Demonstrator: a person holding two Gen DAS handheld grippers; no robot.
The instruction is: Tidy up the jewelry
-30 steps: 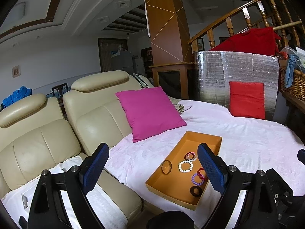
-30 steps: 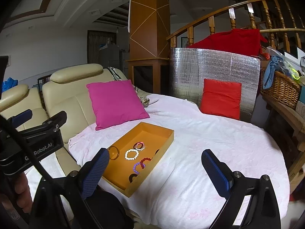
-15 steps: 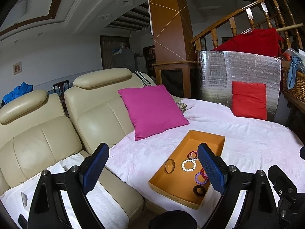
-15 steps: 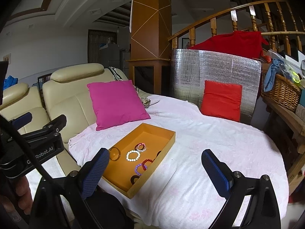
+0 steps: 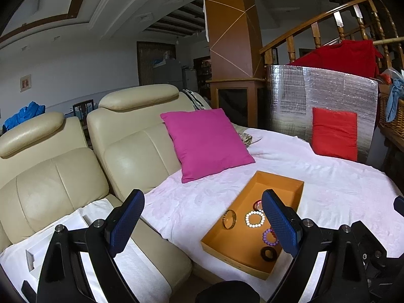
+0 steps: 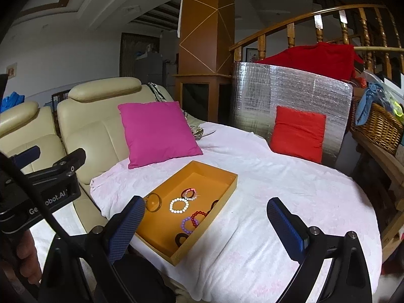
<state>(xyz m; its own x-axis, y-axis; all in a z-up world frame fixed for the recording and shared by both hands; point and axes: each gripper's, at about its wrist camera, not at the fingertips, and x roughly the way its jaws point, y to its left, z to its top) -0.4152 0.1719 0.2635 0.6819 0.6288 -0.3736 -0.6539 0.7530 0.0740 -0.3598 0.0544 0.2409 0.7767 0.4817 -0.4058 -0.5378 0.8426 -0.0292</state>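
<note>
An orange tray [image 5: 275, 184] [image 6: 202, 169] lies on a white cloth and holds several bracelets: a gold bangle [image 5: 228, 219] [image 6: 153, 202], a white bead bracelet [image 5: 255, 219] [image 6: 179, 205], a purple one [image 5: 269, 236] [image 6: 186, 224], a red one [image 6: 198, 217], a black ring [image 5: 269, 253] [image 6: 181, 240] and a pink-and-white one [image 6: 190, 194]. My left gripper [image 5: 203, 224] is open and empty, held in front of the tray's near left. My right gripper [image 6: 205, 229] is open and empty above the tray's near right corner.
A magenta cushion [image 5: 207, 142] [image 6: 157, 132] leans on a cream leather sofa [image 5: 126, 151] left of the tray. A red cushion [image 6: 298, 133] rests against a silver foil board [image 6: 290, 96] at the back. A wicker basket [image 6: 378, 123] stands at the right.
Both views have shifted slightly, so the tray sits a little higher and further right in each. Both grippers stay open and empty.
</note>
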